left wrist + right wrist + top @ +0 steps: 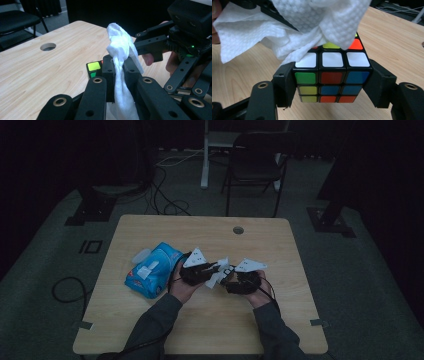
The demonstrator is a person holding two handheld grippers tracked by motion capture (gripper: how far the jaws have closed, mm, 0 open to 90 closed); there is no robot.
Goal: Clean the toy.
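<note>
My left gripper (pixel 118 65) is shut on a white wipe (pixel 119 47), pinched between its black jaws, the cloth bunched above them. My right gripper (pixel 331 82) is shut on a scrambled puzzle cube (pixel 331 75), one jaw on each side of it. The wipe (pixel 294 27) lies over the cube's top face. A corner of the cube (pixel 94 68) peeks out left of the left jaws. From above, both grippers meet at the table's middle: left gripper (pixel 216 268), right gripper (pixel 229 272), with the wipe (pixel 218 274) between them.
A blue pack of wipes (pixel 152 269) lies left of the hands. The wooden table (pixel 210 325) has a cable hole (pixel 238 230) near its far edge. A black folding chair (pixel 257 162) stands behind the table. Cables run over the floor.
</note>
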